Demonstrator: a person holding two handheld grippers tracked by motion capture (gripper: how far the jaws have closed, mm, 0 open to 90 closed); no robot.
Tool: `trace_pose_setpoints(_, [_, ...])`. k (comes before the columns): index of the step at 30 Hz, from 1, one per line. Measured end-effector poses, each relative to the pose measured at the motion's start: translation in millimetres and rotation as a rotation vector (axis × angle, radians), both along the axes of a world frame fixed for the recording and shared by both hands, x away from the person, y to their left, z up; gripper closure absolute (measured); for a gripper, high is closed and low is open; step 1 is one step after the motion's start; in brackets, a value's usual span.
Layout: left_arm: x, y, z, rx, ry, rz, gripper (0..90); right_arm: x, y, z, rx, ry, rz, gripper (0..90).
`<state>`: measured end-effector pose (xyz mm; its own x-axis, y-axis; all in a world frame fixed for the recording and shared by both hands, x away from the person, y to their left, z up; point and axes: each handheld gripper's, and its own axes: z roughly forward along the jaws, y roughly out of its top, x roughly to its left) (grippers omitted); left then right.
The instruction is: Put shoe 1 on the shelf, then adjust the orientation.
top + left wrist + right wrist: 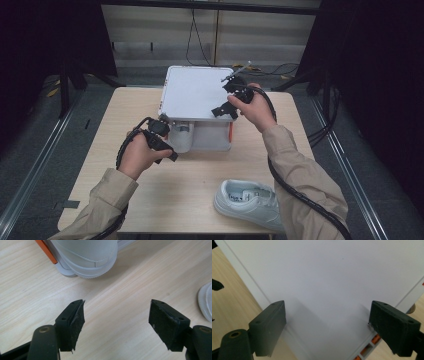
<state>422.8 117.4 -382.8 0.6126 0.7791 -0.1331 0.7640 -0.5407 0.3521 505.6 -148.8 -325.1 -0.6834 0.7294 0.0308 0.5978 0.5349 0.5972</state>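
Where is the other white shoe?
In the high view, the second white sneaker lies on its own on the wooden table, near the front edge on the right, beside the person's right sleeve.

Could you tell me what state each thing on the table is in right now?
White box: lid up, a shoe standing in its front opening.
Second shoe: lying loose on the table, near edge.
Left gripper: open, empty.
Right gripper: open, over the box lid.

A pale wood-grain tabletop (210, 170) carries a smooth, matt white plastic box (195, 92). A white sneaker (247, 200) looks like smooth leather with a ribbed rubber sole.
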Motion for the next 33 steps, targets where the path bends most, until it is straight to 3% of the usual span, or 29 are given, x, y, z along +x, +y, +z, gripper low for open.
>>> trace_pose_setpoints(6, [0.8,4.7,15.3,-0.005,0.003,-0.011,26.9,-15.4,-6.0,2.2,-0.010,-0.007,0.039,13.6])
trace_pose_setpoints(10, [2.6,6.4,39.8,-0.028,-0.006,-0.013,26.7,-35.4,-9.6,4.1,-0.057,-0.002,0.083,13.6])
trace_pose_setpoints(15, [5.6,2.6,61.3,-0.016,-0.021,-0.030,26.7,-45.8,-15.7,4.3,-0.063,0.023,0.098,13.6])
trace_pose_setpoints(17, [8.0,-2.2,74.8,-0.016,-0.020,-0.047,26.5,-53.2,-20.0,0.1,-0.086,0.034,0.104,13.7])
trace_pose_setpoints(20, [12.1,-5.7,83.7,-0.007,-0.022,-0.058,26.5,-59.0,-25.4,-5.8,-0.082,0.043,0.111,13.9])
trace_pose_setpoints(26, [21.1,-9.9,87.3,-0.006,-0.019,-0.046,26.6,-70.3,-32.0,-20.4,-0.099,0.061,0.137,13.8])
trace_pose_setpoints(33, [36.7,-18.5,93.3,-0.010,-0.023,-0.068,26.6,-79.2,-34.1,-28.0,-0.095,0.067,0.160,13.9])
